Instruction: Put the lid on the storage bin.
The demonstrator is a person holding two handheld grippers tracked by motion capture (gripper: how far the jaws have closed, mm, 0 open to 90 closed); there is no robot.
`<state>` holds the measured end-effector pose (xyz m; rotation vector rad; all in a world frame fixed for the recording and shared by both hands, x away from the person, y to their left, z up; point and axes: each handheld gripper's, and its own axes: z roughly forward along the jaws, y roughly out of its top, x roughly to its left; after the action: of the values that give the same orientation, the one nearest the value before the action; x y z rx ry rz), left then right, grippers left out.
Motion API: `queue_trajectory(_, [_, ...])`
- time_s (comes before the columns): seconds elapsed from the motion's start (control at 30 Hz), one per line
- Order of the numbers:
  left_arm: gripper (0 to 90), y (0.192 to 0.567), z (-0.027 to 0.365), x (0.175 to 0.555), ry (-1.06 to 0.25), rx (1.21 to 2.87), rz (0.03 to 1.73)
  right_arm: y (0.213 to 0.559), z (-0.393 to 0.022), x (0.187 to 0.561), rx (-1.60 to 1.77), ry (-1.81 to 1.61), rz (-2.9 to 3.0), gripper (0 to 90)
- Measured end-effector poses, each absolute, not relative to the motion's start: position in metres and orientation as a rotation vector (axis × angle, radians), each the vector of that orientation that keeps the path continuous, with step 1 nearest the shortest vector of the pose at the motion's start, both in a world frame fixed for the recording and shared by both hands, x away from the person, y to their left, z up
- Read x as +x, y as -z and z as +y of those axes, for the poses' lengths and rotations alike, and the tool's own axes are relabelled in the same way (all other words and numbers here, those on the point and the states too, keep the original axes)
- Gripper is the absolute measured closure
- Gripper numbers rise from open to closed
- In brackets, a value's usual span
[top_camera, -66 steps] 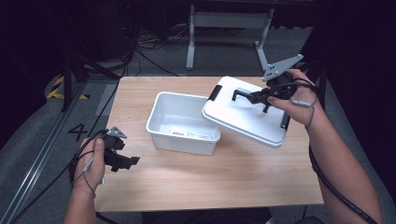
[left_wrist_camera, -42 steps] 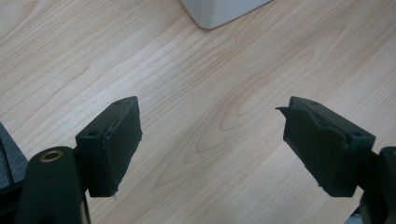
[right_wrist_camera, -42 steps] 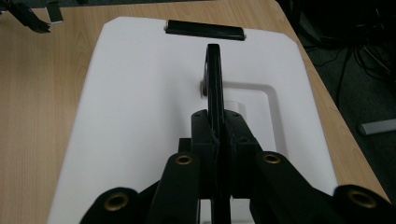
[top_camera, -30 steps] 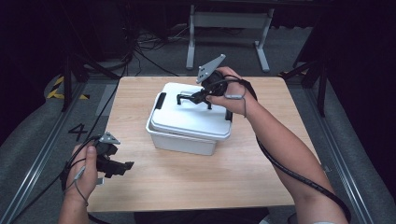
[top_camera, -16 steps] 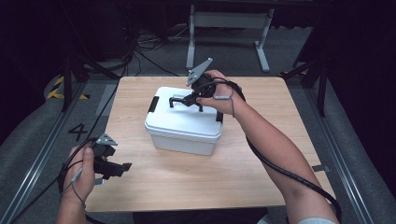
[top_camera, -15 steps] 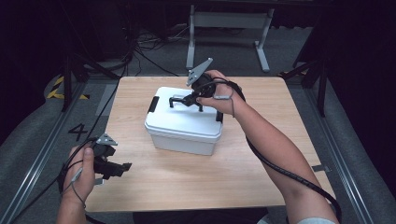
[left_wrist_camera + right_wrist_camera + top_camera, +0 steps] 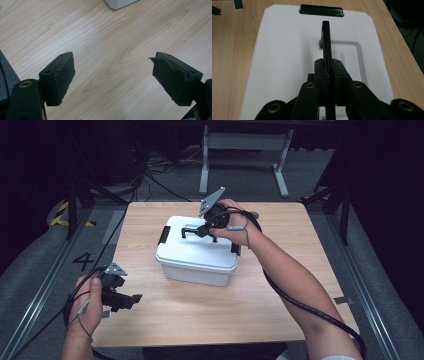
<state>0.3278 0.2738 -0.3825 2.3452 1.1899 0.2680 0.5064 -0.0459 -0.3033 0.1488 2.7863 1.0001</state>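
Now that the lid [image 7: 200, 247] sits flat on the white box [image 7: 194, 267] in the middle of the table [image 7: 280, 285], where a couple of seconds back you were carrying it off to the right with the box standing open, the covering part of the job looks done. Your right gripper [image 7: 200, 231] has come down with it and is pinching the lid's black handle [image 7: 326, 42], which stands upright between the pressed-together jaws in the right gripper view. From that view the lid looks square on the box, with the black latch [image 7: 321, 10] at the far end lying across its edge. In the high view the black clips at both ends, one at the left end [image 7: 163, 235] and one near your wrist [image 7: 234, 248], do not appear snapped down, though it is hard to tell at this size.

Your left gripper [image 7: 125, 300] hovers by the table's near left corner, well apart from the box, its jaws spread wide over bare wood with nothing between them. It has kept that spot throughout.

What remains, by my reading, is to let go of the handle and lift clear without dragging the lid askew.
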Motion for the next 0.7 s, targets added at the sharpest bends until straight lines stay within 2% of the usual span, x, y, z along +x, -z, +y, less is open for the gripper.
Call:
queue_trajectory(0.3, [18.6, 0.382, 0.273, 0.328, -0.267, 2.352, 1.184, 0.303, -0.043, 0.502, 0.139, -0.968, 2.780, 84.4])
queue_trajectory(0.37, [18.5, 0.382, 0.273, 0.328, -0.266, 2.349, 1.189, 0.303, -0.043, 0.502, 0.164, -0.994, 2.799, 72.8])
queue_trajectory(0.43, [18.5, 0.383, 0.273, 0.329, -0.266, 2.352, 1.186, 0.301, -0.044, 0.501, 0.178, -1.041, 2.798, 66.7])
queue_trajectory(0.47, [18.5, 0.383, 0.273, 0.329, -0.265, 2.353, 1.186, 0.301, -0.044, 0.501, 0.178, -1.041, 2.798, 66.7])
queue_trajectory(0.53, [18.5, 0.383, 0.273, 0.329, -0.267, 2.350, 1.193, 0.295, -0.048, 0.499, 0.201, -1.103, 2.784, 57.7])
queue_trajectory(0.7, [18.5, 0.383, 0.272, 0.331, -0.265, 2.354, 1.185, 0.283, -0.055, 0.493, 0.206, -1.147, 2.760, 53.0])
